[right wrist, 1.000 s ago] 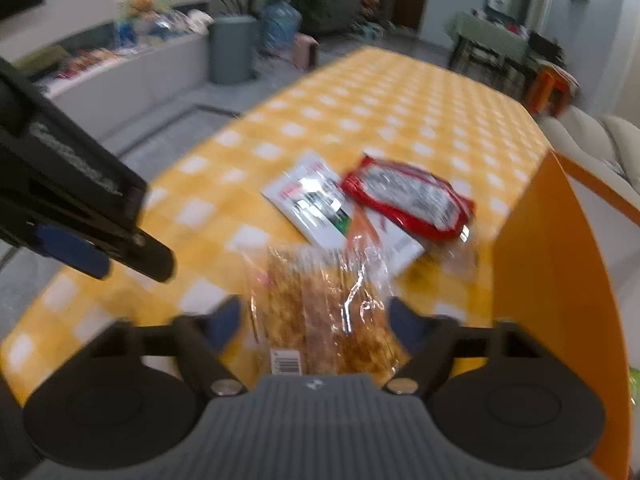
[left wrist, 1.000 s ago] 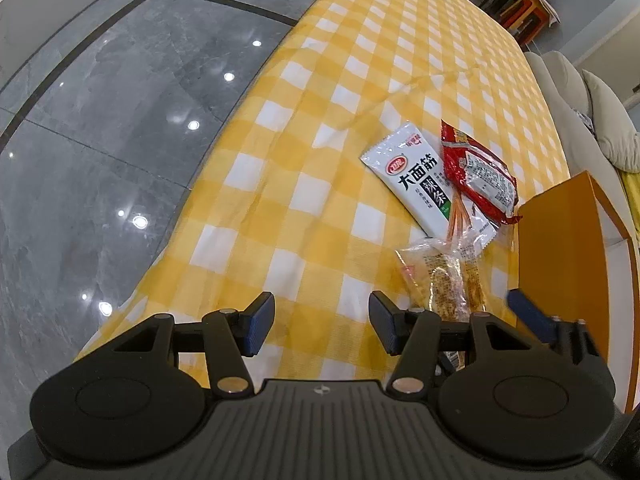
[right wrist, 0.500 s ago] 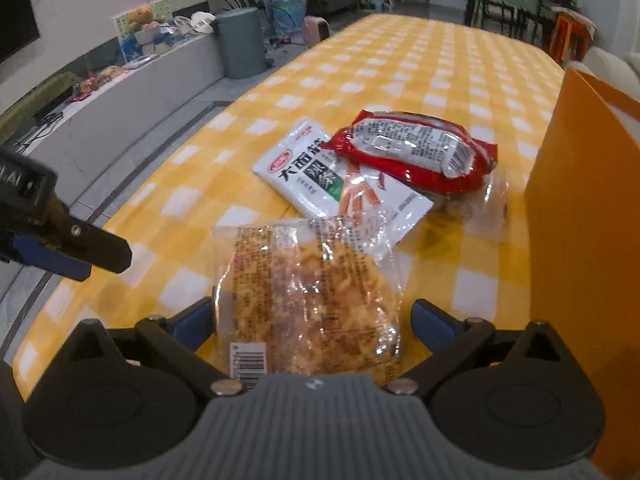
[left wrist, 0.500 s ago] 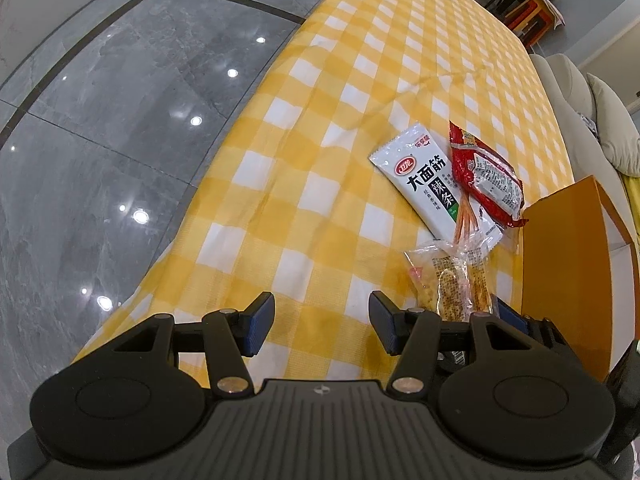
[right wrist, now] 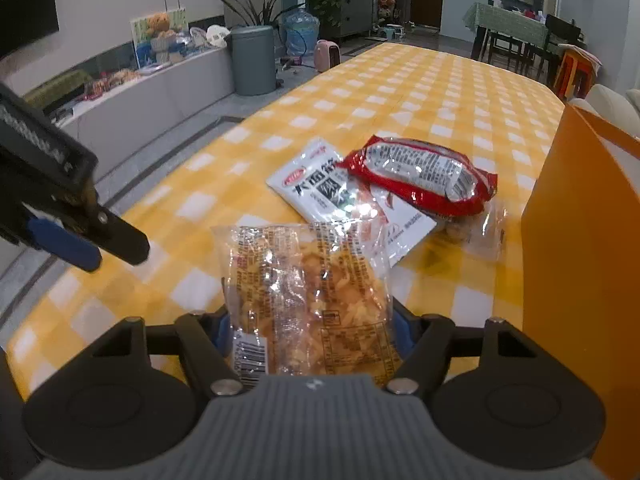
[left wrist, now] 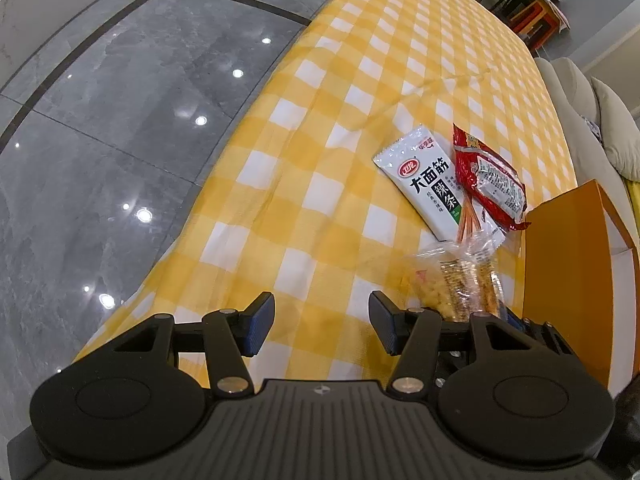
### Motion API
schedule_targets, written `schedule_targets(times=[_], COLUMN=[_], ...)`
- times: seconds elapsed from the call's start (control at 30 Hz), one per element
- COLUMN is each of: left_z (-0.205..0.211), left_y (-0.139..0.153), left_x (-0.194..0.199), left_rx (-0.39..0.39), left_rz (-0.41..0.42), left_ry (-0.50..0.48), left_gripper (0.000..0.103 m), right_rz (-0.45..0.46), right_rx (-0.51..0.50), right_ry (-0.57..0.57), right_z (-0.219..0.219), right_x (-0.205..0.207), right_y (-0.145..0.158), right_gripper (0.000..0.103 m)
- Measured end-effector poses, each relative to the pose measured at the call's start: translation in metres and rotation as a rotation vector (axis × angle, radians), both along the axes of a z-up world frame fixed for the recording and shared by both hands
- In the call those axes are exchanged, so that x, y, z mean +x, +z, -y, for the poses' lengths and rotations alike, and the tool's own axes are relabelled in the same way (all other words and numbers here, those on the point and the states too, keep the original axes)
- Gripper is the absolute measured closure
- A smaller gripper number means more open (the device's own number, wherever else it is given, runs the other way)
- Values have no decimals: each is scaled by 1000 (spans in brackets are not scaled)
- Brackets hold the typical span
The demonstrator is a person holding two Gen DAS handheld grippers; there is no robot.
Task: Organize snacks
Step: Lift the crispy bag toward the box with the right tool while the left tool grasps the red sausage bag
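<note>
The clear snack bag [right wrist: 308, 296] covers the right gripper's fingers [right wrist: 222, 330] almost wholly. The orange box [right wrist: 580, 248] is cut by the picture's right edge. The red packet [right wrist: 420, 178] overlaps the white packet [right wrist: 312, 188], hiding part of its print. The shelf items [right wrist: 120, 76] are too small to tell.

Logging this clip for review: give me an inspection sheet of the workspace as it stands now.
Surface: table under yellow-and-white check cloth, creased.
Job's things: clear snack pack; white packet; red packet overlapping it; orange box at the right.
Clutter: nothing seen on the table.
Grippers: left gripper open over bare cloth; right gripper jaws have just been closing, now pressing the clear snack pack.
Cables: nothing seen.
Surroundings: grey tiled floor, bin, plants, dining table behind.
</note>
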State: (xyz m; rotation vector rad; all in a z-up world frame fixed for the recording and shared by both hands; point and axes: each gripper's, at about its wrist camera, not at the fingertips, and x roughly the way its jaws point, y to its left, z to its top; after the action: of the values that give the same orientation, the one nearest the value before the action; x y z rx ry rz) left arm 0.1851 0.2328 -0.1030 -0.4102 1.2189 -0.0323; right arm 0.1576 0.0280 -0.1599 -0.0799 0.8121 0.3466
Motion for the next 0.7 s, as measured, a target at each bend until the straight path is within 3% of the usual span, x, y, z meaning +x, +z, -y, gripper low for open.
schedule_targets(times=[0.33, 0.57, 0.7], left_z=[0, 14, 35], left_y=[14, 24, 43], left_x=[-10, -12, 0], left_rx=[-58, -81, -86], left_rz=[31, 55, 132], left_ry=[42, 58, -35], left_gripper=[39, 39, 36], right_rz=[79, 202, 257], right_rx=[90, 157, 152], right_ry=[-49, -98, -124], right_z=[17, 51, 81], right_x=[-15, -30, -36], right_y=[53, 120, 148], right_gripper=[33, 33, 33])
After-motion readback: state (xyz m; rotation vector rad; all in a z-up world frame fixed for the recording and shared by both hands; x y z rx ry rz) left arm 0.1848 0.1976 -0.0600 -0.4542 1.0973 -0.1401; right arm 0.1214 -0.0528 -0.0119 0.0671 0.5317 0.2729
